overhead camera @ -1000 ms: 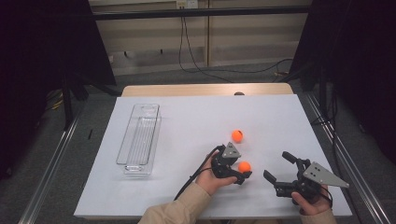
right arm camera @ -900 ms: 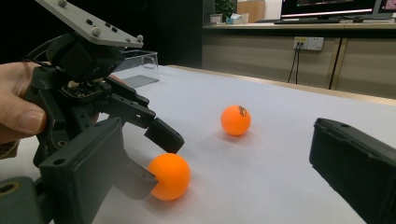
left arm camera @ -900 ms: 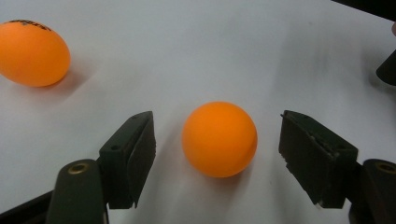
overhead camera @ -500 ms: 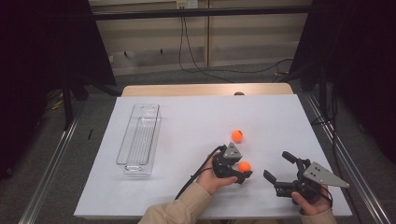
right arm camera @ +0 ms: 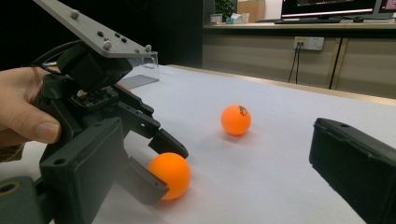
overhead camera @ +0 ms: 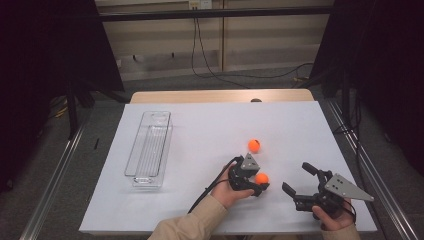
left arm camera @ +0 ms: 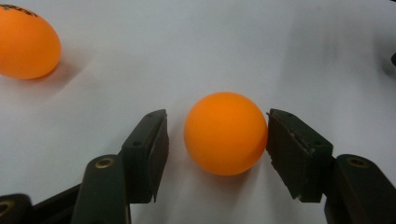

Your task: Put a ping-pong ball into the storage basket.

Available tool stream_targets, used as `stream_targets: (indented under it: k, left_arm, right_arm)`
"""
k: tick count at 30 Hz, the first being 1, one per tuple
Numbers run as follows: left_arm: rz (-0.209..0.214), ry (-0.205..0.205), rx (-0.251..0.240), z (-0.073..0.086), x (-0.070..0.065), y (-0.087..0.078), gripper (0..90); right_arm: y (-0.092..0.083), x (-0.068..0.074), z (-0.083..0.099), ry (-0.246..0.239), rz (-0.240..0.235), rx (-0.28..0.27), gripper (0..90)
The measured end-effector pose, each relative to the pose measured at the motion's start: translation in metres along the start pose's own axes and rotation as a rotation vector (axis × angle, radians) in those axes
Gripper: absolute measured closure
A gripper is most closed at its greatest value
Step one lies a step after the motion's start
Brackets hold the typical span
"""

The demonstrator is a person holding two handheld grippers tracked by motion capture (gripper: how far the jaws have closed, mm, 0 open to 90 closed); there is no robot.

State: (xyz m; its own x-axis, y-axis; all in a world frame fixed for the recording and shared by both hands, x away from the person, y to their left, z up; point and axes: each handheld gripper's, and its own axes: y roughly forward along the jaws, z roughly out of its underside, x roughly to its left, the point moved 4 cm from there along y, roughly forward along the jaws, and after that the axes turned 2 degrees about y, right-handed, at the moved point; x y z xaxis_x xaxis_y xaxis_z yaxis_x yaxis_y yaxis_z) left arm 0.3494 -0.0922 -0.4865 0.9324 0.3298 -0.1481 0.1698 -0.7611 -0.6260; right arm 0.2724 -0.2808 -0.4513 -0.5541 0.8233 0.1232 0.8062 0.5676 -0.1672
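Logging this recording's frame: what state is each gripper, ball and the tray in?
Left gripper: jaws have just been closing around the near ball, one pad touching, a gap at the other.
Near ball: on the table, not yet clamped.
Far ball: loose on the table.
Right gripper: open, holding nothing.
Clear tray: holding nothing.

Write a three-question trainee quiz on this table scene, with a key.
1. True or false: the left gripper has a small orange ball between its jaws.
2. How many orange balls lie on the white table sheet?
3. Where does the clear plastic tray lie relative to the balls in the high view: A left, B right, C behind them?

Key
1. True. The left gripper's jaws have just been closing; one pad touches the ball, and the other stands a sliver off.
2. Two; the second orange ball lies free, farther up the sheet.
3. A. The right gripper waits open and empty.
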Motion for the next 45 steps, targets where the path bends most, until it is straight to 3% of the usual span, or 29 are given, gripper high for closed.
stream_targets:
  k: [24,45]
  left_arm:
    - [-0.004,0.005,0.013,0.000,-0.001,0.002,50.6]
    - [0.028,-0.049,0.005,-0.002,0.002,-0.011,50.8]
  right_arm:
    - [0.000,0.000,0.000,-0.003,-0.003,0.002,3.4]
    - [0.000,-0.001,0.000,-0.004,-0.002,0.000,3.5]
